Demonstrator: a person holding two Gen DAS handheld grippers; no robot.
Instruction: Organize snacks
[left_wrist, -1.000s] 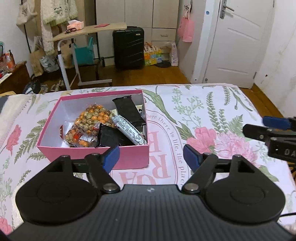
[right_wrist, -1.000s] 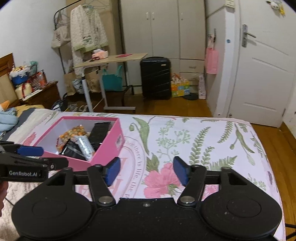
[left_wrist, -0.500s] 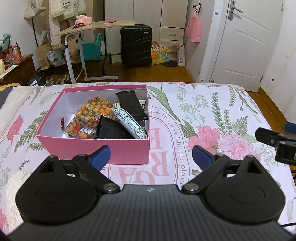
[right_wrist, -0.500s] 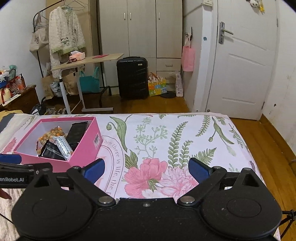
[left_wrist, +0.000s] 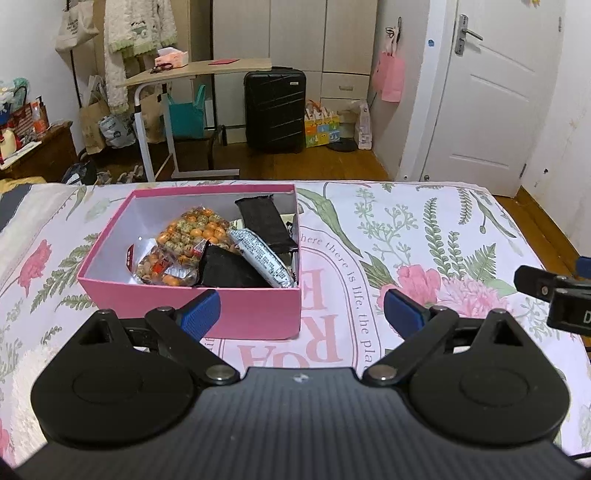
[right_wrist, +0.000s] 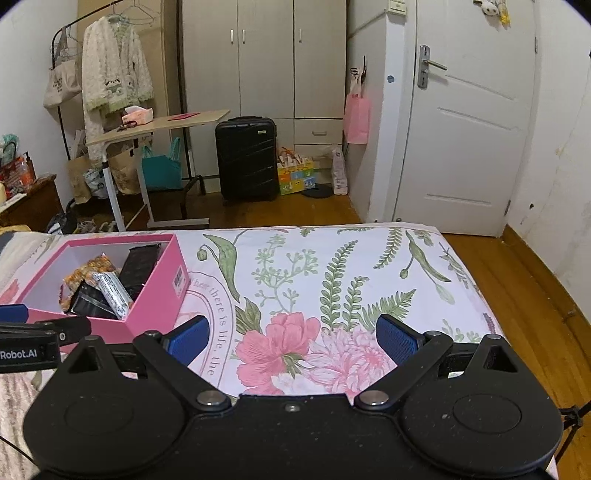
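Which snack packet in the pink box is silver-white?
The long packet lying diagonally near the pink box's right wall. The others are black wrappers or clear bags of orange snacks.

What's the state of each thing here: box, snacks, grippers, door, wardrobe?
pink box: open, no lid on, resting on the bedspread
snack packets: piled inside the box
left gripper: open, empty
right gripper: open, empty
door: closed
wardrobe doors: closed
black suitcase: upright, closed

Snack packs (left_wrist: 207, 243) in box (left_wrist: 255, 314) on bedspread (left_wrist: 424, 229), L side; suitcase (left_wrist: 275, 109) behind.
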